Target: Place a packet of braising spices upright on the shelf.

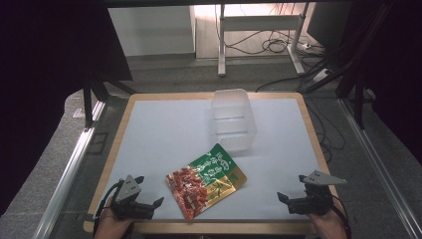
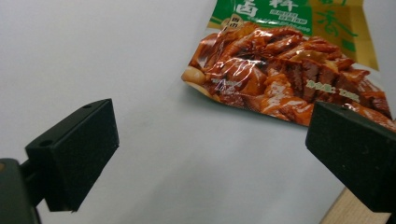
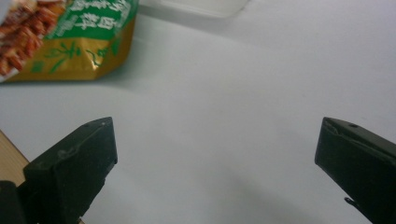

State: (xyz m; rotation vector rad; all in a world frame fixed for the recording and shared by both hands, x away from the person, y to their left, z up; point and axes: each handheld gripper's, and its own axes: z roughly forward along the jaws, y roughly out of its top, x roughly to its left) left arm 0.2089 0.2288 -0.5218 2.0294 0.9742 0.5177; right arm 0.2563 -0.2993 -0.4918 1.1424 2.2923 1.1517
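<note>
A glossy snack packet (image 1: 205, 180), green and gold with a picture of red-brown meat, lies flat near the table's front middle. The left gripper view shows the snack packet (image 2: 285, 70) ahead and to the right of my jaws. My left gripper (image 1: 148, 191) is open at the front left, a short way from the packet, with nothing between its jaws. At the front right my right gripper (image 1: 291, 188) also stands open and holds nothing. In the right gripper view the packet (image 3: 70, 39) lies far left. A clear plastic bin (image 1: 233, 119) stands behind the packet.
The white table top (image 1: 164, 134) has a wooden rim (image 1: 117, 144). The bin's edge (image 3: 196, 5) crosses the top of the right gripper view. Metal rails run along both sides of the table, and cables lie on the floor beyond it.
</note>
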